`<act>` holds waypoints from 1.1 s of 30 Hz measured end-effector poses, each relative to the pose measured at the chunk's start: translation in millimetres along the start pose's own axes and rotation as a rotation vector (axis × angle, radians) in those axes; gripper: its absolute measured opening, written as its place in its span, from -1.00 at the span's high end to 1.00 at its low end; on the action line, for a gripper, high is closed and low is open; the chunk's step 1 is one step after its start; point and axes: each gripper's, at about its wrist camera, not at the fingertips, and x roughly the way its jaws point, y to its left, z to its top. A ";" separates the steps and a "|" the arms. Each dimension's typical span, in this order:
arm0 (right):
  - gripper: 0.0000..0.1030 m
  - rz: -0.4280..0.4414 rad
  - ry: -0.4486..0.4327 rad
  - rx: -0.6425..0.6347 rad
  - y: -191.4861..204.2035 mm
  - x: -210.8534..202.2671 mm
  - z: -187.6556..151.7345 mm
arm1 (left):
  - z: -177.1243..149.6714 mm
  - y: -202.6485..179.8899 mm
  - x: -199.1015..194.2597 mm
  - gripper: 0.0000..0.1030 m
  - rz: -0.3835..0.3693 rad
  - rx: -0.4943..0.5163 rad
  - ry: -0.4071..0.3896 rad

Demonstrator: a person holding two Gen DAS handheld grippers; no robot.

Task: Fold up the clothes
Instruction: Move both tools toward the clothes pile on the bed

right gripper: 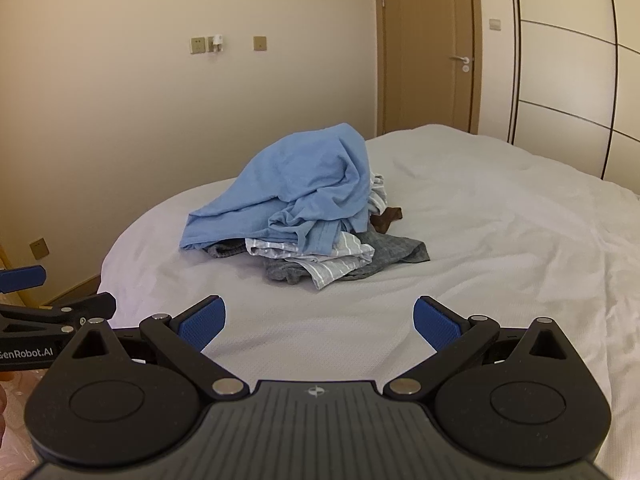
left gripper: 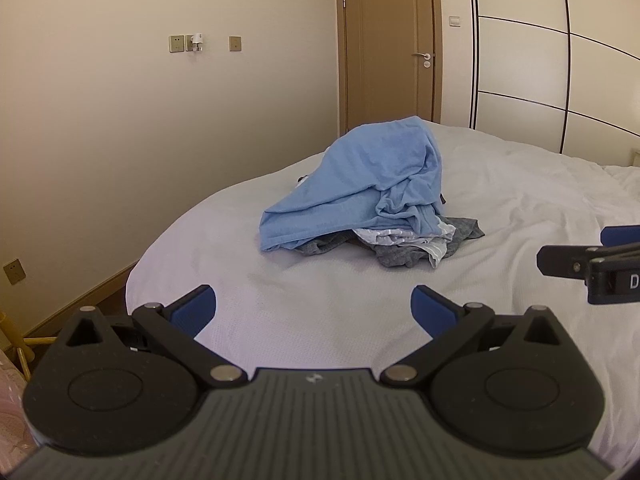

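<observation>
Clothes sit in a heap mid-bed, well apart from both grippers, nothing folded yet. Left to right: left gripper (left gripper: 314, 308) hovers over bare white bed (left gripper: 320, 296), fingers spread wide, holding nothing. Blue shirt (left gripper: 360, 184) drapes over the top of the pile, humped up w/ loose hem trailing toward the near-left edge. Under it pokes a grey garment (left gripper: 404, 254) and a striped white-grey piece (right gripper: 320, 260), both crumpled flat on the sheet; a small brown item (right gripper: 386, 218) shows at the pile's far right in the right wrist view, can't tell what it is. Right gripper (right gripper: 318, 320) also released, jaws wide apart, over bare sheet.

Handling, as I judge it: all soft, light, floppy knit/cotton, no stiffness, won't break; will sag and drag layers beneath if pulled low. Blue shirt is on top, so prob. first. Best grab looks like its near-left hem edge, plus a 2nd pinch further along the same edge, then lift clear to shake it flat.
</observation>
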 end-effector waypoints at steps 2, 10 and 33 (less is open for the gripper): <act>-1.00 -0.001 0.001 -0.002 1.3 0.3 0.2 | -0.3 0.7 -0.1 -0.99 -0.001 -0.002 -0.001; -1.00 -0.002 0.009 -0.010 3.6 2.2 -1.4 | -1.9 1.4 -0.1 -0.99 -0.005 0.002 0.005; -1.00 -0.001 0.014 -0.001 1.2 3.3 -3.7 | -3.8 -1.4 0.6 -0.99 -0.024 0.007 0.011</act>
